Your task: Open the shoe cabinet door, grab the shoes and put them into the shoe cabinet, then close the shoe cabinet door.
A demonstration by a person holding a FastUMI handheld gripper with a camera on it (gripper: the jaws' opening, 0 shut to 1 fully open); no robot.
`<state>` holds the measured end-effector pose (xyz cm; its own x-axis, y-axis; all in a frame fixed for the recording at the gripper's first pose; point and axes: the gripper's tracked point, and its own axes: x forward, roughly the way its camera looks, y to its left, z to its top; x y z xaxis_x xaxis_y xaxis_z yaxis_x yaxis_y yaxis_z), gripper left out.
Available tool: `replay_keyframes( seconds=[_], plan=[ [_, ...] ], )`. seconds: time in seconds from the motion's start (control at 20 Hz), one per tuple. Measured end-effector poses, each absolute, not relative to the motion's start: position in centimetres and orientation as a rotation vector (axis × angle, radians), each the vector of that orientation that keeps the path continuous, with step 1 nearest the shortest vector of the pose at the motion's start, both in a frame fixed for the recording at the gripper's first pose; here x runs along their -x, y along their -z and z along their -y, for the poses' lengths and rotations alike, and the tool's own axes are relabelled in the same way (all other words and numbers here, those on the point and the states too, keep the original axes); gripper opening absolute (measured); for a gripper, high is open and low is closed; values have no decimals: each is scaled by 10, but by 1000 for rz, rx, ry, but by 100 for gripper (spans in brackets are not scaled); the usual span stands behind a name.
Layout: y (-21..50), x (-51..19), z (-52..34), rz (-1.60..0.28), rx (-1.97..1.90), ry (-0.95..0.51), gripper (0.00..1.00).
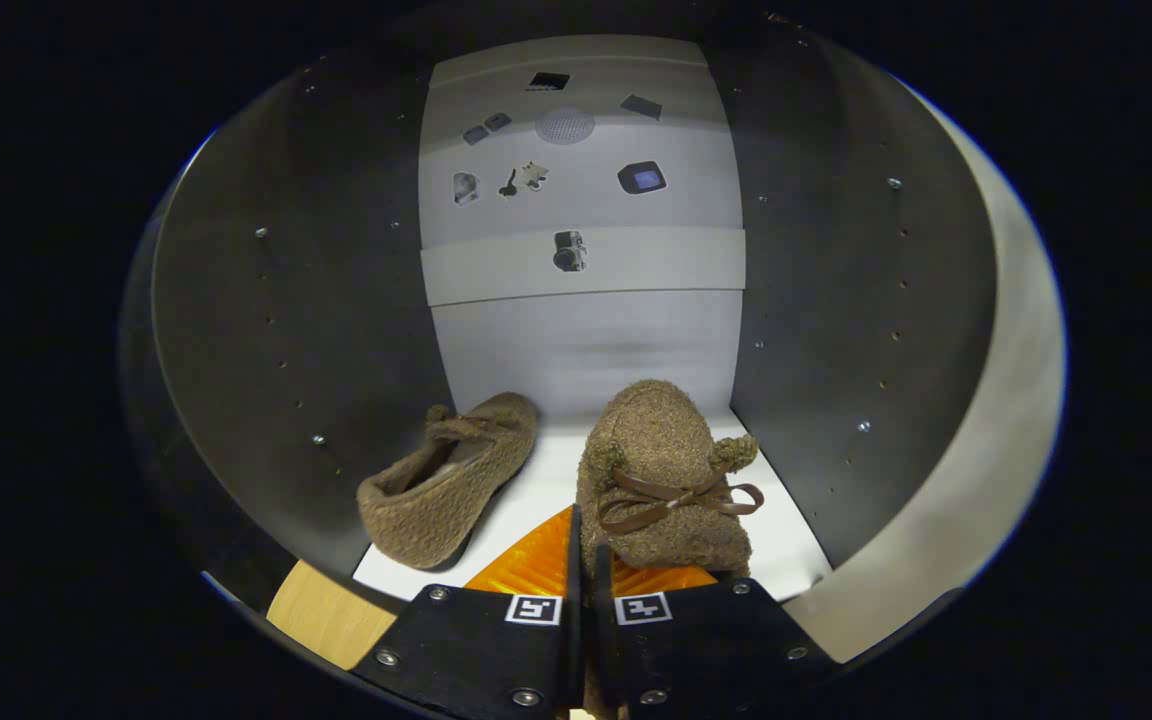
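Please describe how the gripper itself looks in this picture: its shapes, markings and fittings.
The gripper has two flat angular plates side by side, each carrying a small square black-and-white marker and several round screws. Its thin jaws run forward between the plates, nearly together.

Two brown fuzzy shoes point(448, 487) point(664, 480), one shoe cabinet point(576, 300), seven small stickers point(569, 250) on its back wall

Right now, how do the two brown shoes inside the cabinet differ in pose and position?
The right shoe sits upright just ahead of the fingers, its heel edge seemingly pinched by the shut gripper, bow on top facing the camera. The left shoe lies free, tipped onto its side near the dark left wall, opening showing. Both are brown, fuzzy, and on the cabinet's white shelf.
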<state>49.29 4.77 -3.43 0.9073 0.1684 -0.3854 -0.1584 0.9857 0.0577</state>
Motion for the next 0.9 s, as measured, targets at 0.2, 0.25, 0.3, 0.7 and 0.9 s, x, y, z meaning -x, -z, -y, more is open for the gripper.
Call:
replay_keyframes(
  seconds=[0.2, 0.25, 0.3, 0.7, 0.9],
  plan=[
    [46, -542, -52, -443, -6, -174, 5],
    [48, -551, -52, -448, 5, -169, 5],
    [51, -558, -55, -464, 7, -170, 5],
    [72, -577, -55, -525, -16, -134, 14],
    [58, -559, -53, -490, 11, -122, 27]
  ],
)
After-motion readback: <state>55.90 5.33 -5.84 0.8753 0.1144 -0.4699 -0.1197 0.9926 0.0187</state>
